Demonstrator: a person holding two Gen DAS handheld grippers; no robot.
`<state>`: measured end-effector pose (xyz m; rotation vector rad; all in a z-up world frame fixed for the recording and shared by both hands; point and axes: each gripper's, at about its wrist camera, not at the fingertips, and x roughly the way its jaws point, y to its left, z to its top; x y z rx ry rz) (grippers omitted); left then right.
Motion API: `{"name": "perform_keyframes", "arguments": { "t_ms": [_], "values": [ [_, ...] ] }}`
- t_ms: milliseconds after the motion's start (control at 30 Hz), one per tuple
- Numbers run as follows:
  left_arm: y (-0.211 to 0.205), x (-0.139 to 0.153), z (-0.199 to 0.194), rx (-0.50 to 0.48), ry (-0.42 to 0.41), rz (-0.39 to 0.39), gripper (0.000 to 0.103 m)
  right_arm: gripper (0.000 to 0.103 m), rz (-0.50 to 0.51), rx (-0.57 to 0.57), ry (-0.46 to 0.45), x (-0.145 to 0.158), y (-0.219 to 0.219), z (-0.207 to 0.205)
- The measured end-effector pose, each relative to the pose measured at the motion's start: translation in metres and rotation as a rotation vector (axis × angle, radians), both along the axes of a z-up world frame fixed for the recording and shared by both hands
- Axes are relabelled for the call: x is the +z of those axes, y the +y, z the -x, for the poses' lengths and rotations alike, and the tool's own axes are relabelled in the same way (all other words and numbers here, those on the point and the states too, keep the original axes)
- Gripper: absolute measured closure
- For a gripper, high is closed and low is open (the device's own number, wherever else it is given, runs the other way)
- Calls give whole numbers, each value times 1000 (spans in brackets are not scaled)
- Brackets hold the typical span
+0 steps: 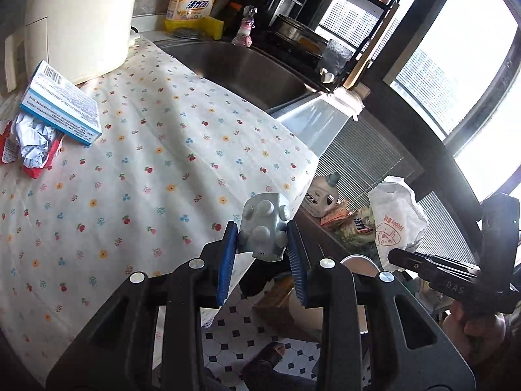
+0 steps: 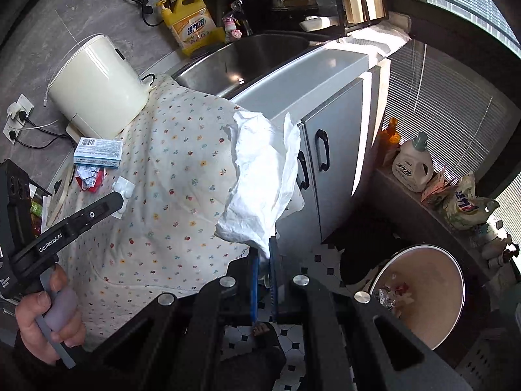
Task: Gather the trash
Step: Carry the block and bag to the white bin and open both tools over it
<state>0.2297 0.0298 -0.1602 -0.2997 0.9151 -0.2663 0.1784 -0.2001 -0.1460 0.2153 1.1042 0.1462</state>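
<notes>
Left gripper (image 1: 263,244): a silvery blister pack (image 1: 265,228) with raised bubbles is clamped between the blue pads (image 1: 227,260), the jaws parted only by the pack's width; it is held out past the edge of the flowered cloth (image 1: 130,163).
Right gripper (image 2: 264,280): nearly shut, a crumpled white paper wrapper (image 2: 260,179) is pinched by its lower corner, with the rest standing up above the fingers in front of the grey cabinet (image 2: 335,150).
Same wrapper, left view: it is seen as a white bag (image 1: 397,221) with an orange printed drawing, held by the black tool at the right.
Hands: a left hand (image 2: 45,312) is wrapped around a grey handle; the right hand (image 1: 472,325) is seen only in part at the frame edge.
Bin (image 2: 456,293): a round open bin stands on the tiled floor (image 2: 302,352) below the right gripper, with scraps lying inside.
Trash left on the cloth: a blue-and-white carton (image 1: 60,104) is propped on crumpled red-and-white wrappers (image 1: 29,146), beside the cream appliance (image 2: 97,88).
Sink (image 1: 247,68): it lies past the cloth, with a yellow detergent jug (image 2: 192,26) behind it.
</notes>
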Motion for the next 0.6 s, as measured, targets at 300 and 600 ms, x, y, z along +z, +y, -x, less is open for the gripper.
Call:
{"name": "perform_keyframes", "arguments": {
  "t_ms": [300,600],
  "values": [
    [-105,-6,-10,-193,15,1,72,94,23,-208,38,-11,-99,49],
    [-193,-19,-3,-327,50,-3,72,93,37,-333,101,-33,-173,89]
  ]
}}
